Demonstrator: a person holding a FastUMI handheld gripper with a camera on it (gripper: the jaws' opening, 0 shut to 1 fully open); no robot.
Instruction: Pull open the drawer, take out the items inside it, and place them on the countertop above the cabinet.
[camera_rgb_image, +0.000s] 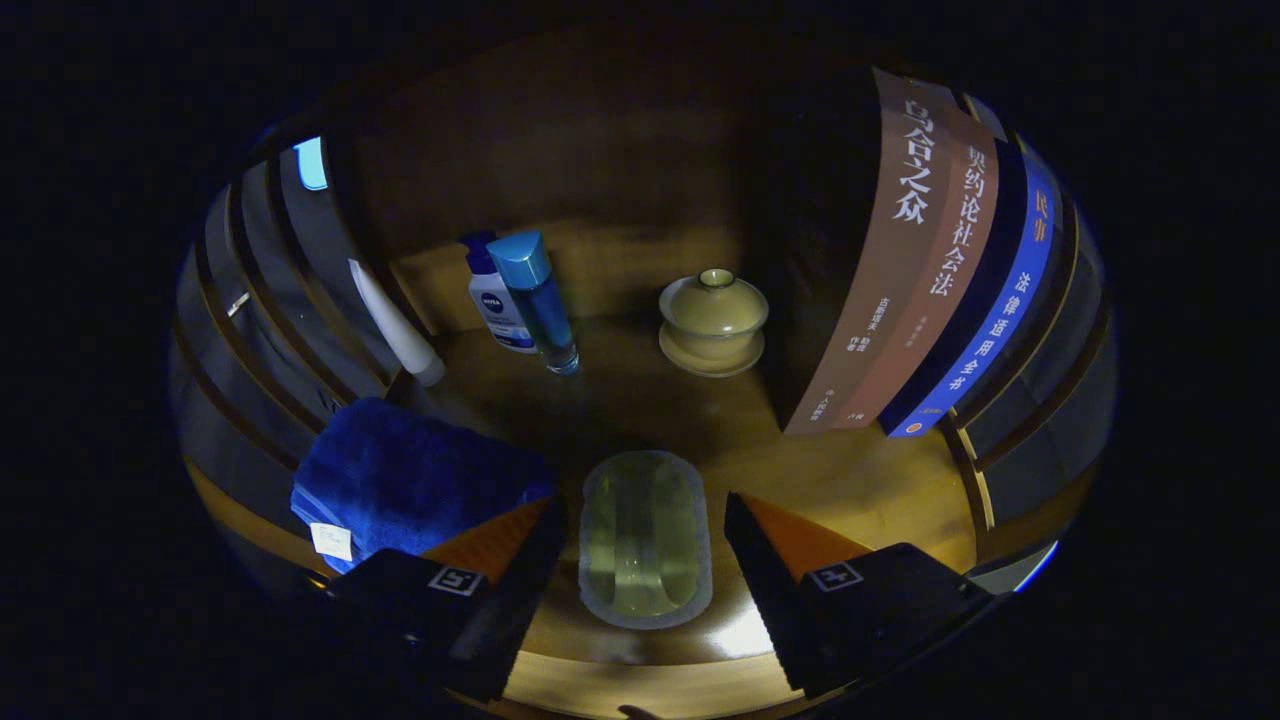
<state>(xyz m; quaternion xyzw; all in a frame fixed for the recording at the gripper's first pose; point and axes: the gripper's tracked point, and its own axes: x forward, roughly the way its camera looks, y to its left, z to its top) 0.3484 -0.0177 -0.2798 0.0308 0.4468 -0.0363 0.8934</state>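
Item: pale translucent oblong container (645, 540), upright on the wooden surface (860, 480), between your spread fingers (640, 555), which grip nothing.

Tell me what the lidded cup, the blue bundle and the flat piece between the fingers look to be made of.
Lidded cup: likely glazed ceramic; smooth pale surface with a soft sheen, on a matching saucer.
Blue bundle: plush cloth, probably a towel; fuzzy nap, sewn tag.
Flat piece: translucent, glossy, perhaps plastic or silicone; it is hard to tell which. It lies on the wooden surface between the open gripper fingers, untouched.
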